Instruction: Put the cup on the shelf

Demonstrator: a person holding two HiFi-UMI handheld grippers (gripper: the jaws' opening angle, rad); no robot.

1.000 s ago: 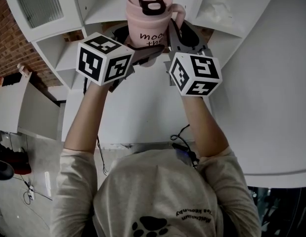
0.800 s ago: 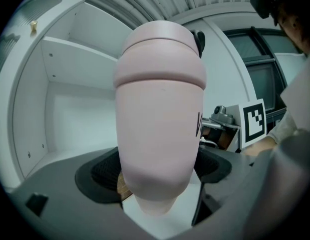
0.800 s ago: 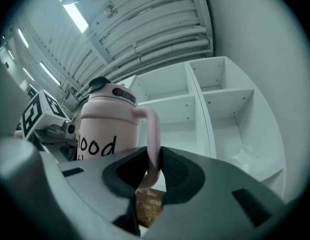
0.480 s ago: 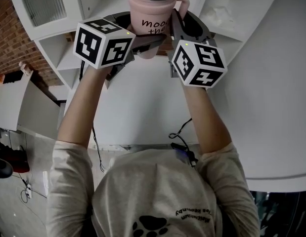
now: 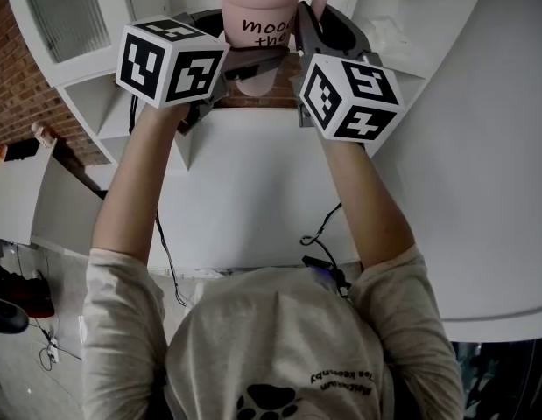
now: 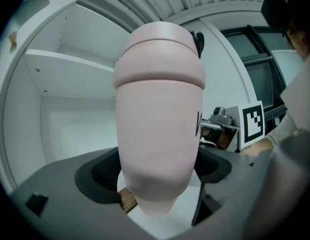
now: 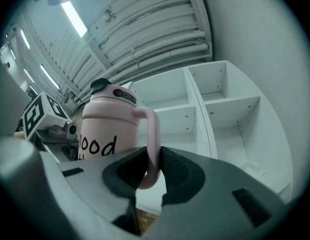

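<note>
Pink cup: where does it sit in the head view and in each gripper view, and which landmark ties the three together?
Head view: pink cup at top centre, cut off by the upper edge.
Left gripper view: dead centre, filling most of the height.
Right gripper view: left of centre, lettering showing.
Shared landmark: the white shelf unit.

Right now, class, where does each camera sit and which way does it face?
Head view: on the head, facing steeply down; shows forearms, left gripper, right gripper, pink cup.
Left gripper view: on that gripper, facing cup and white shelf; sleeve at right.
Right gripper view: on that gripper, tilted up at the cup's handle.
Shared: the cup.
</note>
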